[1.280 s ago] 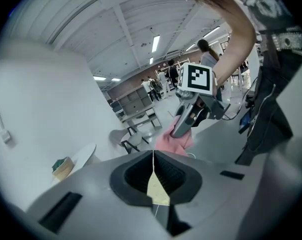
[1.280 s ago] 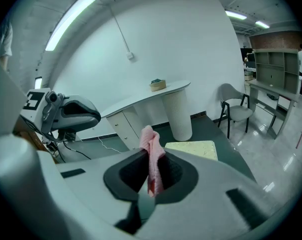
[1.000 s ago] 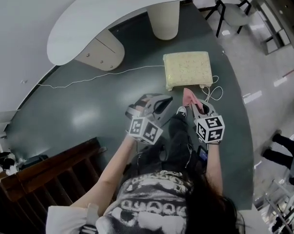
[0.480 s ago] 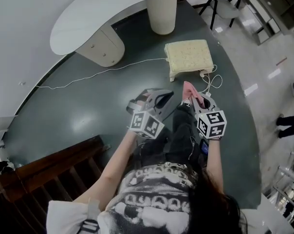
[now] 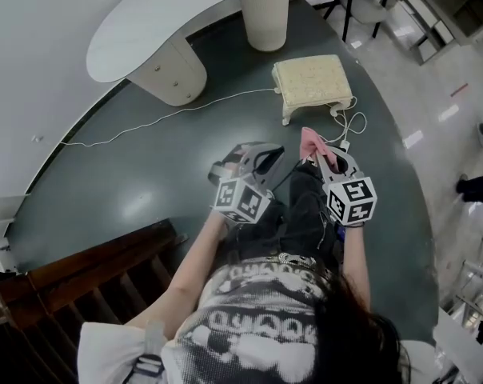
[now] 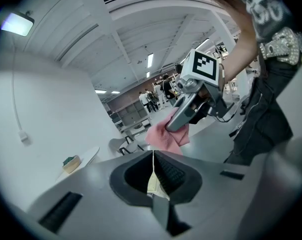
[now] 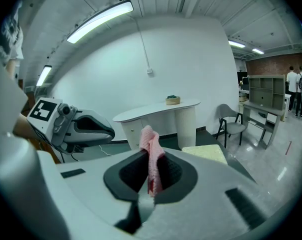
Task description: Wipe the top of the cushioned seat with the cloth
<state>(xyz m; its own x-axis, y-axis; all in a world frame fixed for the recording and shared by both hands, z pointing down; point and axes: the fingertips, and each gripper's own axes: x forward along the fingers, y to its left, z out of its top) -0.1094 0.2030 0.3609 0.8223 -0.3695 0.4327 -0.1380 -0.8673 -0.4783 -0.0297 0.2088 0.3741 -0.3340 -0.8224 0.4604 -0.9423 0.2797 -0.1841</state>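
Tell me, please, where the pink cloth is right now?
In the head view, right of centre, the pink cloth is clamped in the right tongs, above the dark floor and short of the cushioned seat ahead.

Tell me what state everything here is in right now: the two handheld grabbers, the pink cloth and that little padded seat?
Left gripper: fingers shut, holding nothing.
Right gripper: fingers shut on the cloth.
Cloth: pinched, sticking up past the fingers, not touching the seat.
Cushioned seat: standing on its legs, top bare, not yet wiped.
White cable: lying slack, running to the seat.
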